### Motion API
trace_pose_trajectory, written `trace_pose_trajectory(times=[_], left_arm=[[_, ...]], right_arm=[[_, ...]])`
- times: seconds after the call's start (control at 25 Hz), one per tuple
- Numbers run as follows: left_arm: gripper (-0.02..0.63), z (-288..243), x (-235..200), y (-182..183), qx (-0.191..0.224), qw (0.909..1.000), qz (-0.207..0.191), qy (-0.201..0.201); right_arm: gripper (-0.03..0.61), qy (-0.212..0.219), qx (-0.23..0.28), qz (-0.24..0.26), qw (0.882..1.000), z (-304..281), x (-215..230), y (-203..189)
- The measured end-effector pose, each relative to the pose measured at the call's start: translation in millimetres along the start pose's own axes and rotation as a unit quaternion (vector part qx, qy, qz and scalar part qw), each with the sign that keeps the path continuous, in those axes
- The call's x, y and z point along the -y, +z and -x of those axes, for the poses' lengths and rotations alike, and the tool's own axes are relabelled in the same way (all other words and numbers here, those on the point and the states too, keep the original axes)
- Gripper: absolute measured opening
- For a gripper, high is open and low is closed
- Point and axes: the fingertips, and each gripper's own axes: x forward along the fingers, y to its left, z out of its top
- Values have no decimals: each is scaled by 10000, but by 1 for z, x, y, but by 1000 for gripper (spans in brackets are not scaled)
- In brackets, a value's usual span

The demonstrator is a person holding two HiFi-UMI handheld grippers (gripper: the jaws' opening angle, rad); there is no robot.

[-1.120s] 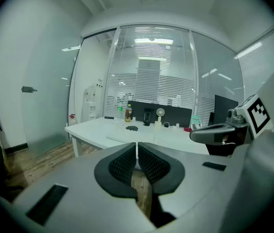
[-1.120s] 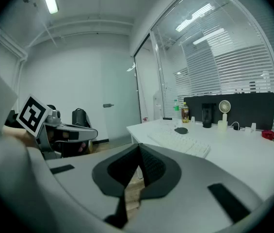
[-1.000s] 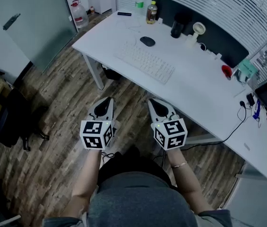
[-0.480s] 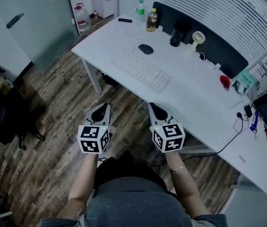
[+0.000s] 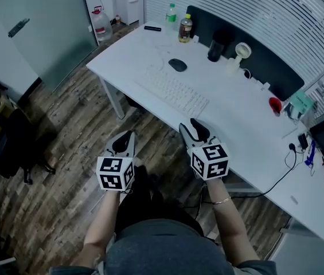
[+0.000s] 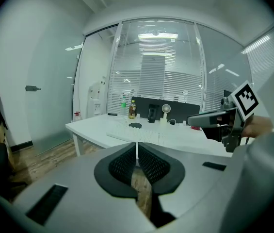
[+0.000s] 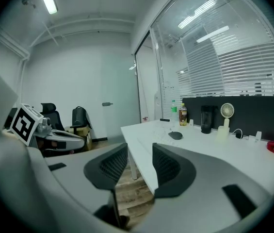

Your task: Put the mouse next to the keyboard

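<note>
Left claw [image 5: 128, 136] pressed together above floor [image 5: 64, 176], right claw [image 5: 194, 126] opening, empty, beside desk [image 5: 236, 116]

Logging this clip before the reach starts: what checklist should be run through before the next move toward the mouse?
1. Mouse visible, uncovered: ok, lies on desk beyond keyboard.
2. Right gripper empty: ok, jaws opening, nothing between.
3. Left gripper clear: ok, shut, empty, over the floor.
4. Right gripper at the mouse: not ok, only at the desk's near edge.
5. Bare desk beside keyboard: ok.
</note>
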Motion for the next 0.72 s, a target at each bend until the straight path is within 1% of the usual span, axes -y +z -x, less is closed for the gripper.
trace_pose_trajectory(times=[0.32,0.56,0.72], left_arm=[[29,-53,-30,18,8,10000,35,-76],[29,-109,-53,34,-61,9994,102,-318],[29,-145,-75,48,-80,9991,134,-406]], right_arm=[[185,-152,-98,22,9998,-45,35,16],[199,-294,-292,24,9991,-96,67,27],[206,-405,-436,33,9982,-131,87,36]])
